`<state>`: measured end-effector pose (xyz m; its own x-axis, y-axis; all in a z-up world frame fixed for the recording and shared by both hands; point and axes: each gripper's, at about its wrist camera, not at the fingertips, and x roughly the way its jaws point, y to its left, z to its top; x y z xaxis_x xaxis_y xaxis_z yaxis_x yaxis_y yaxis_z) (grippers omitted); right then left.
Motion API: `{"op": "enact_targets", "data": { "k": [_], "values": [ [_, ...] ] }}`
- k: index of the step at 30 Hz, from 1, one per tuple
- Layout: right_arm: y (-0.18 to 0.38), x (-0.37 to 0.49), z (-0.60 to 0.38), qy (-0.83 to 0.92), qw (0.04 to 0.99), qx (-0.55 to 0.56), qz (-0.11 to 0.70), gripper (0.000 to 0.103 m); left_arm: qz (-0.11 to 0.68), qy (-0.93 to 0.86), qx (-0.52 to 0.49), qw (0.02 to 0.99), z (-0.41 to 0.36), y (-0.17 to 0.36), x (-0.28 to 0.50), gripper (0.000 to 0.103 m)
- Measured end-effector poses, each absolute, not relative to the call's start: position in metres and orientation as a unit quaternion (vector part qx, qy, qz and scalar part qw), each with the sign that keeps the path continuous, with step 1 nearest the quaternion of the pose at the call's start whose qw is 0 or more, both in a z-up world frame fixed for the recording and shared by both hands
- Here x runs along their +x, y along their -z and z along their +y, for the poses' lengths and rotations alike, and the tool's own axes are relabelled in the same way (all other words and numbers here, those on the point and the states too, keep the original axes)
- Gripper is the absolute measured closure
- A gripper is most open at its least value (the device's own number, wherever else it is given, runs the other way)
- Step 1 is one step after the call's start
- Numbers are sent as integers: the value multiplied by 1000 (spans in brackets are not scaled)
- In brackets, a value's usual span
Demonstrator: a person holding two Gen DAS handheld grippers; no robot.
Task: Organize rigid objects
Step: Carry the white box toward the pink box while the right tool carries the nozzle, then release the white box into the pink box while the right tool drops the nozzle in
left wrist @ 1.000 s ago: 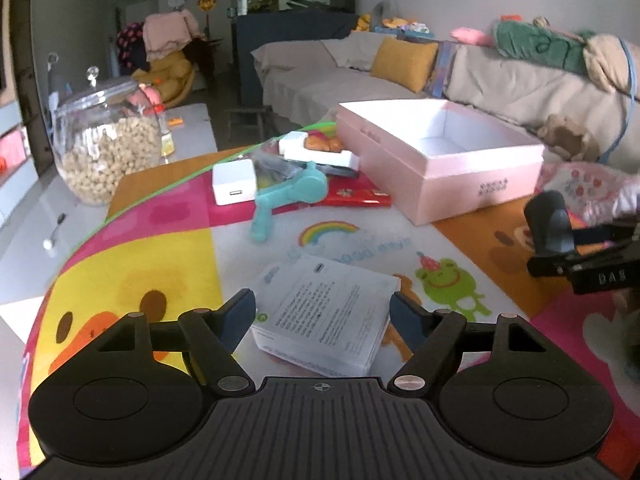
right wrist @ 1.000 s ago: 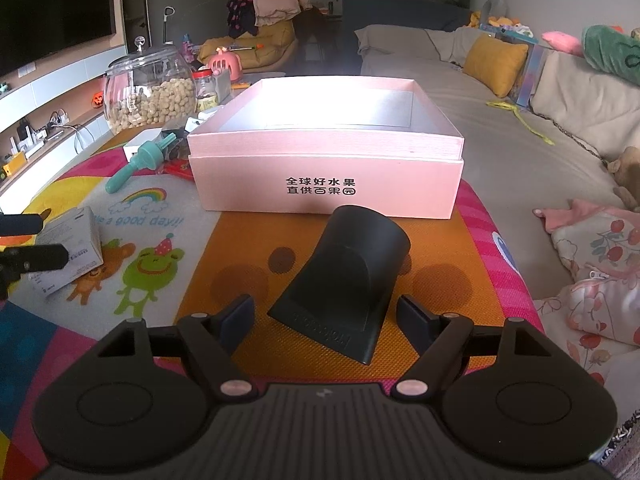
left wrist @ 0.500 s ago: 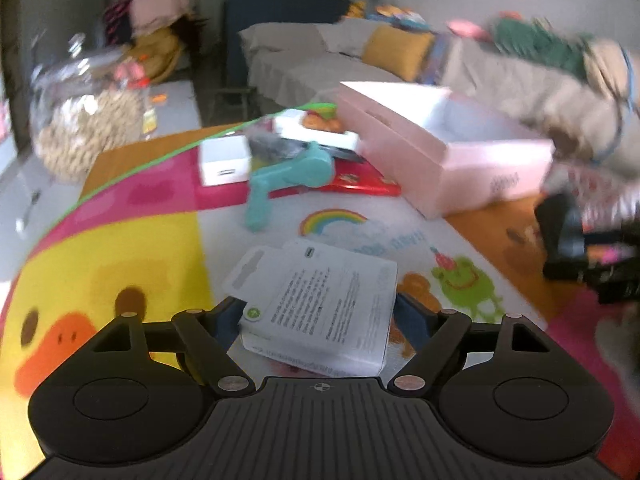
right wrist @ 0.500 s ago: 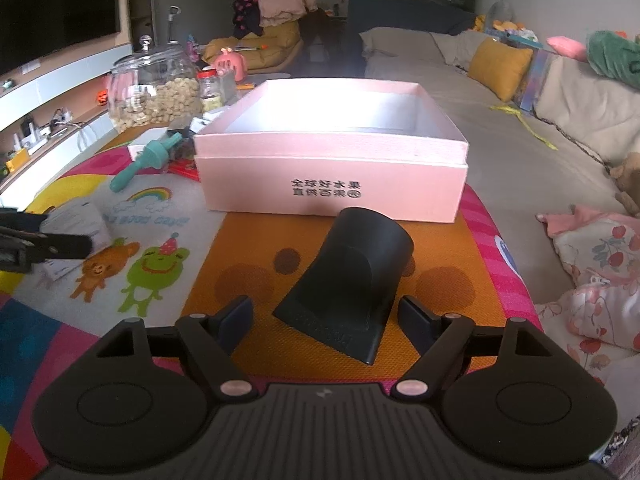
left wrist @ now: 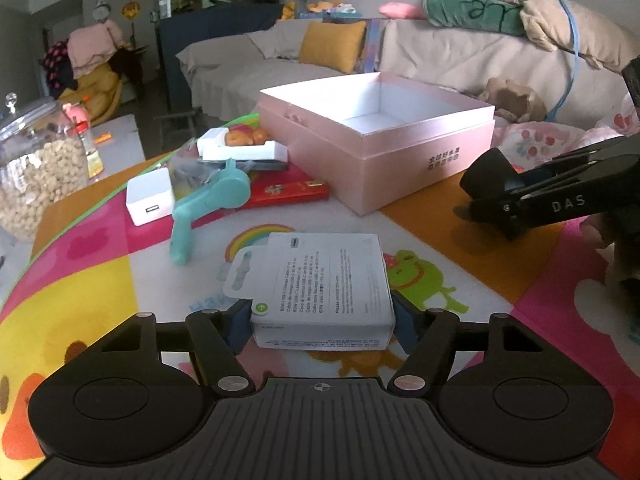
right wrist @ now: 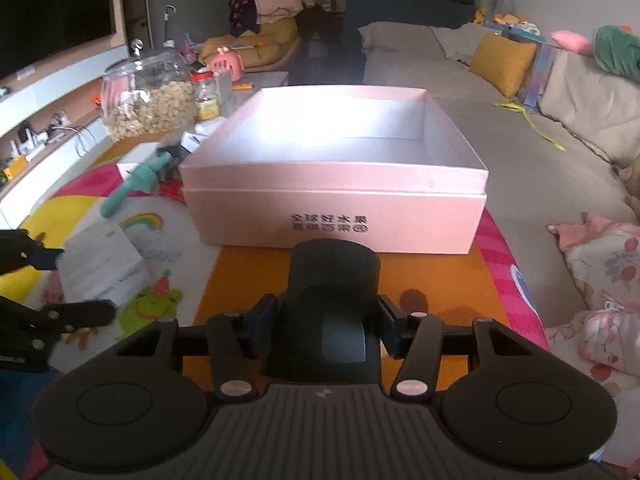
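The white box (left wrist: 320,288), stiff light card, lies flat on the counter between my left tongs (left wrist: 320,322); these have just been closing and flank its near sides, contact unclear. The black nozzle (right wrist: 332,304), hard and smooth, sits clamped at its flanks in my right tongs (right wrist: 326,330), before the pink box (right wrist: 336,216).

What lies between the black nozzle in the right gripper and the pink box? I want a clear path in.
Nothing: only bare orange mat separates the black nozzle from the pink box, seen in the right wrist view.
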<state>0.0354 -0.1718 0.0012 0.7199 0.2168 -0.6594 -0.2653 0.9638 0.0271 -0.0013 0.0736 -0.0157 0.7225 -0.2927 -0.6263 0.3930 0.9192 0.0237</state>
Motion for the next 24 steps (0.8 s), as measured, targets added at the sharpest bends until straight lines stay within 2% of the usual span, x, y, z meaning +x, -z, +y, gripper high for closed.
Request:
{"op": "enact_targets", "data": {
  "k": [13,17,22,24],
  "values": [
    [-32,10,-188,-126,945,-24,302,50,288,196,54,936,69,-2,-11,30],
    [-45,6,-192,-125,952,-16,279,50,250,202,41,946,69,-27,-16,30],
    [-84,29,-192,-104,972,-14,208,50,180,249,-2,952,54,-91,33,29],
    [-101,55,-187,-106,976,-27,186,48,214,283,-42,934,43,-110,85,29]
  ]
}}
